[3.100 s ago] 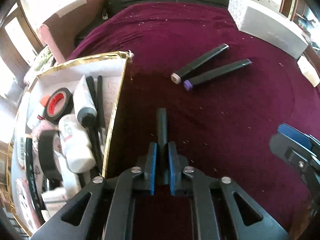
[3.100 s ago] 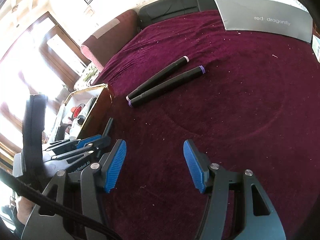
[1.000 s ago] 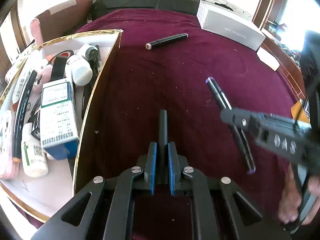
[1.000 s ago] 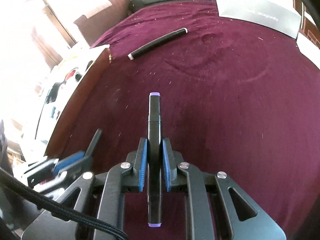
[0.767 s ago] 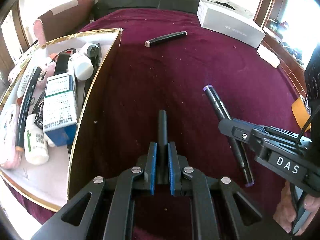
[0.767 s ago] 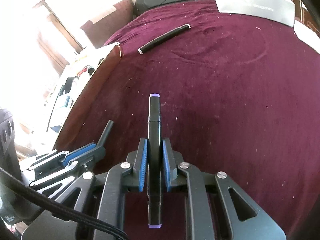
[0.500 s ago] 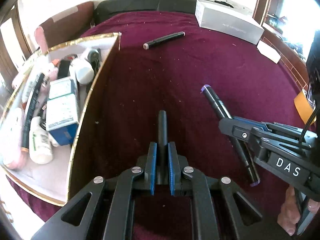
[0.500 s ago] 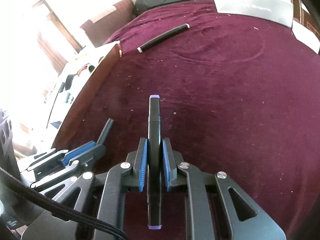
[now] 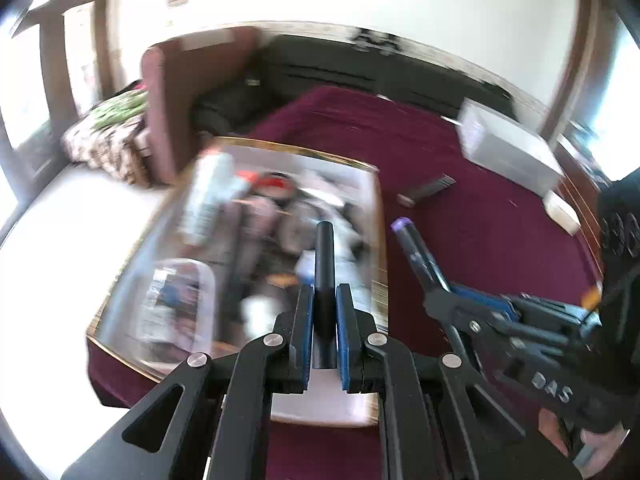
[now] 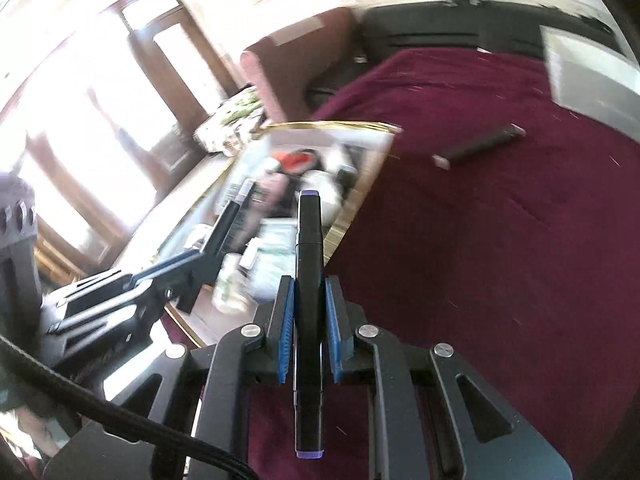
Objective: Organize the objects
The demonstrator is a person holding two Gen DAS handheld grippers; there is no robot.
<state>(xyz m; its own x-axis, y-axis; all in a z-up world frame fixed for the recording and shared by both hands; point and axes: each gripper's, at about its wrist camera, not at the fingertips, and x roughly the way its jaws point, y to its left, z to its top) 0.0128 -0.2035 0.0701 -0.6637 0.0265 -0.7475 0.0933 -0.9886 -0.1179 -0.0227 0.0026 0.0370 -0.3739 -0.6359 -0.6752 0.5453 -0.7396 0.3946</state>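
Blue pads of my left gripper (image 9: 323, 316) clamped a dark marker (image 9: 324, 264) above the gold-rimmed box (image 9: 376, 208); my right gripper (image 10: 308, 320) pinched a purple-capped marker (image 10: 309, 264) near the box's edge. A third marker (image 10: 480, 146) lay apart on the maroon cloth (image 10: 500, 260). Step, as I judged: carrying to the box. Next: lower, then part the fingers over the blurred clutter.

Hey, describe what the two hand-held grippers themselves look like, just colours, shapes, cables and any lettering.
Both are black plastic with angular arms, triangular cut-outs and round silver screws. The left hand-held gripper and the right hand-held gripper each have two narrow fingers lined with blue pads. The right one's side carries white letters reading DAS. A thick black braided cable runs beside it.
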